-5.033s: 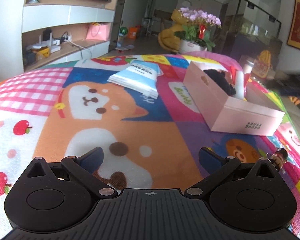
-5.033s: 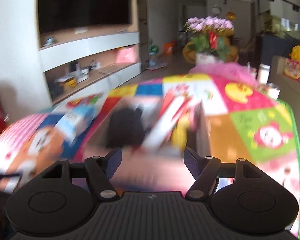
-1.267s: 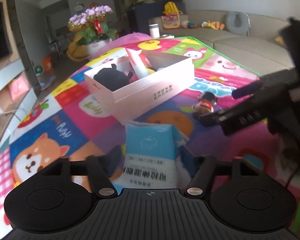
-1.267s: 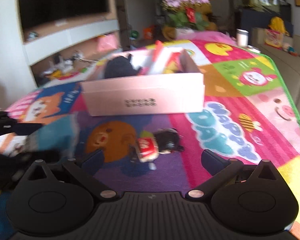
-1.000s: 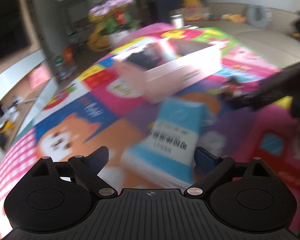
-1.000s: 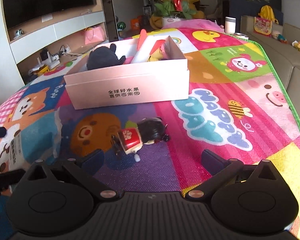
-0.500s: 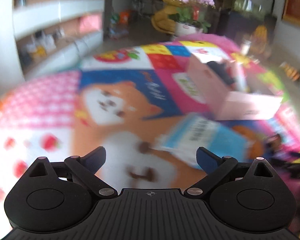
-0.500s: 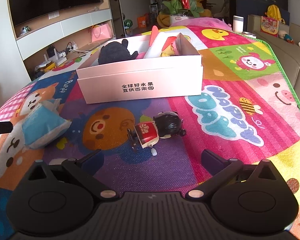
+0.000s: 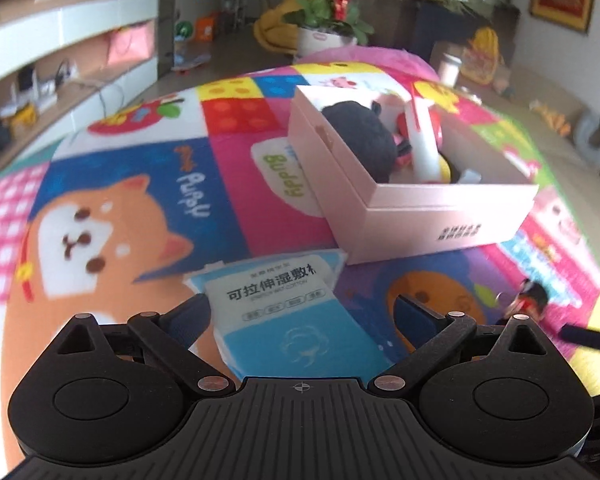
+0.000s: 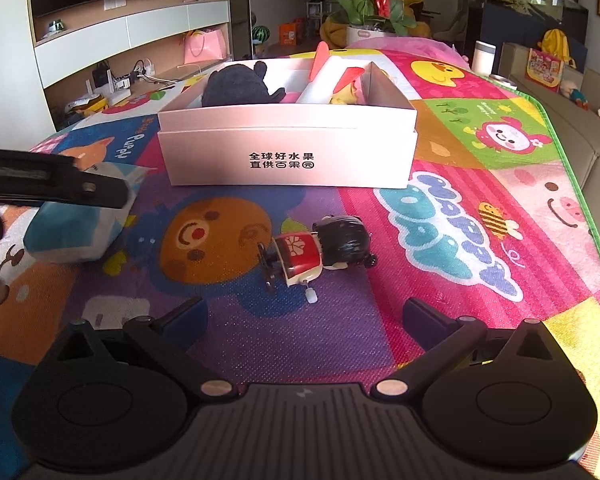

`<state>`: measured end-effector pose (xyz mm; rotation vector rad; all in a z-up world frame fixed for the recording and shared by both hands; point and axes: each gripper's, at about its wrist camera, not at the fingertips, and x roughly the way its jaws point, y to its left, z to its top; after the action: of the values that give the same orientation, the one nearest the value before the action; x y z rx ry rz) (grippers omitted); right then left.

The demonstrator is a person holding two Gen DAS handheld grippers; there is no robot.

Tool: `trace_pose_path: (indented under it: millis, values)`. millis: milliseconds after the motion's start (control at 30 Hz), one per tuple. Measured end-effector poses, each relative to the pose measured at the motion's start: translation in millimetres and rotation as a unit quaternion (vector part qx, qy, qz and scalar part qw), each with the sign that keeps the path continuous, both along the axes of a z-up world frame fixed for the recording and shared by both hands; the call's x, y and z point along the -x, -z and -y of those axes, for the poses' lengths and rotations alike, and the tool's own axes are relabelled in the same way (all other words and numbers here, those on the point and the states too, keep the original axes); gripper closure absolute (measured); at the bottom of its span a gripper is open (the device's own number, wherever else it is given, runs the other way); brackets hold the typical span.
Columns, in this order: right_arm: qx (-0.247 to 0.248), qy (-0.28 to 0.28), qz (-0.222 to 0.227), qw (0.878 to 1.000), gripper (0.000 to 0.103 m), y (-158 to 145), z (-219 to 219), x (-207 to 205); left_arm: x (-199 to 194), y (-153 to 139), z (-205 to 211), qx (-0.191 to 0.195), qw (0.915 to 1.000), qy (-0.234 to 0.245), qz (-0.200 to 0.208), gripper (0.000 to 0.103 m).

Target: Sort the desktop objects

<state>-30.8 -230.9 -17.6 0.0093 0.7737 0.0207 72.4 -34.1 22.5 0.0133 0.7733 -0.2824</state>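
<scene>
A blue and white wipes pack [image 9: 280, 320] lies flat on the cartoon play mat [image 9: 148, 200]. My left gripper [image 9: 300, 309] is open around it, a finger on each side, pads not pressing. In the right wrist view the same pack [image 10: 70, 232] lies at the left under a black finger [image 10: 60, 190] of the left gripper. A small wind-up doll [image 10: 316, 252] in red with black hair lies on its side just ahead of my right gripper [image 10: 304, 318], which is open and empty. The pink cardboard box [image 10: 288, 160] behind it holds a black plush [image 10: 236, 84] and other items.
The box [image 9: 440, 216] sits right of and beyond the pack, close to it. The doll [image 9: 530, 300] shows at the right edge of the left wrist view. A flower pot [image 10: 374, 4], shelves and a sofa [image 10: 596, 136] surround the mat.
The left gripper let go of the wipes pack, swung away to the left, and has come back over it with the fingers wide. The pack now lies on the mat. The right gripper barely moved.
</scene>
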Motion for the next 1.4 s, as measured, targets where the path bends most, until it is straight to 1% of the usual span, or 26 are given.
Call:
trace_pose_path:
  millis: [67,100,133,167,200,233,333,433,467,500,567,600,667,733,833,900,1000,1033,1067,1133,1167,1200,1233,1267,1333,1400]
  values:
    - [0.0,0.0,0.0,1.0,0.0,0,0,0,2,2,4,-0.02,0.9997,0.009,0.01,0.006]
    - [0.0,0.0,0.0,1.0,0.0,0,0,0,4,2,4,-0.03,0.9994,0.011,0.015,0.016]
    - [0.0,0.0,0.0,1.0,0.0,0,0,0,7,2,5,-0.04,0.999,0.012,0.019,0.031]
    - [0.0,0.0,0.0,1.0,0.0,0,0,0,8,2,3,-0.045,0.9987,0.012,0.019,0.033]
    - [0.0,0.0,0.0,1.0,0.0,0,0,0,9,2,-1,-0.039,0.999,0.012,0.016,0.034]
    - [0.0,0.0,0.0,1.0,0.0,0,0,0,11,2,-5,-0.03,0.9994,0.011,0.01,0.038]
    - [-0.001,0.0,0.0,1.0,0.0,0,0,0,23,1,-14,-0.028,0.9995,0.012,0.009,0.039]
    - [-0.015,-0.007,0.007,1.0,0.0,-3,4,1,41,-1,-19,-0.024,0.9992,0.032,0.005,0.04]
    - [-0.024,-0.014,0.017,0.999,0.0,-5,6,3,51,-1,-21,-0.022,0.9988,0.044,0.003,0.039]
    - [-0.019,-0.019,0.034,0.999,0.0,-8,6,5,56,-1,-21,-0.021,0.9984,0.052,0.002,0.039]
    - [0.032,-0.029,0.07,0.997,0.0,-13,1,7,69,0,-23,-0.019,0.9977,0.064,0.001,0.038]
    - [0.054,-0.038,0.079,0.995,0.0,-14,-1,5,73,1,-24,-0.015,0.9977,0.065,-0.001,0.036]
    - [0.056,-0.053,0.075,0.994,0.0,-15,2,-3,78,3,-26,-0.007,0.998,0.063,-0.006,0.034]
    - [0.044,-0.072,0.054,0.995,0.0,-13,5,-14,80,5,-27,-0.001,0.9983,0.057,-0.009,0.033]
    - [0.043,-0.103,0.03,0.993,0.0,-8,5,-23,80,5,-28,0.006,0.9985,0.054,-0.009,0.029]
    - [0.041,-0.119,0.036,0.991,0.0,-8,3,-21,79,6,-27,0.008,0.9983,0.057,-0.01,0.025]
    - [0.058,-0.129,0.053,0.989,0.001,-10,0,-19,79,7,-24,0.006,0.9981,0.061,-0.009,0.021]
    - [0.057,-0.129,0.053,0.989,0.004,-10,1,-20,79,7,-23,0.006,0.9981,0.061,-0.009,0.018]
    - [0.051,-0.131,0.045,0.989,0.01,-10,2,-23,79,7,-23,0.007,0.998,0.061,-0.01,0.017]
    - [0.037,-0.128,0.025,0.991,0.016,-8,6,-29,80,8,-22,0.008,0.9981,0.06,-0.011,0.011]
    - [0.028,-0.125,0.022,0.992,0.018,-7,8,-30,80,9,-22,0.007,0.9982,0.059,-0.011,0.01]
    - [0.02,-0.122,0.021,0.992,0.019,-7,9,-30,81,9,-21,0.006,0.9982,0.058,-0.011,0.01]
    - [0.017,-0.118,0.022,0.993,0.023,-7,10,-29,81,9,-21,0.004,0.9983,0.057,-0.01,0.01]
    - [0.017,-0.117,0.023,0.993,0.03,-8,10,-28,82,9,-20,0.003,0.9984,0.056,-0.01,0.01]
    - [0.012,-0.115,0.018,0.993,0.039,-10,10,-26,82,9,-19,0.002,0.9986,0.052,-0.009,0.011]
    - [0.008,-0.113,0.012,0.993,0.039,-11,9,-22,82,9,-18,-0.003,0.9988,0.048,-0.007,0.014]
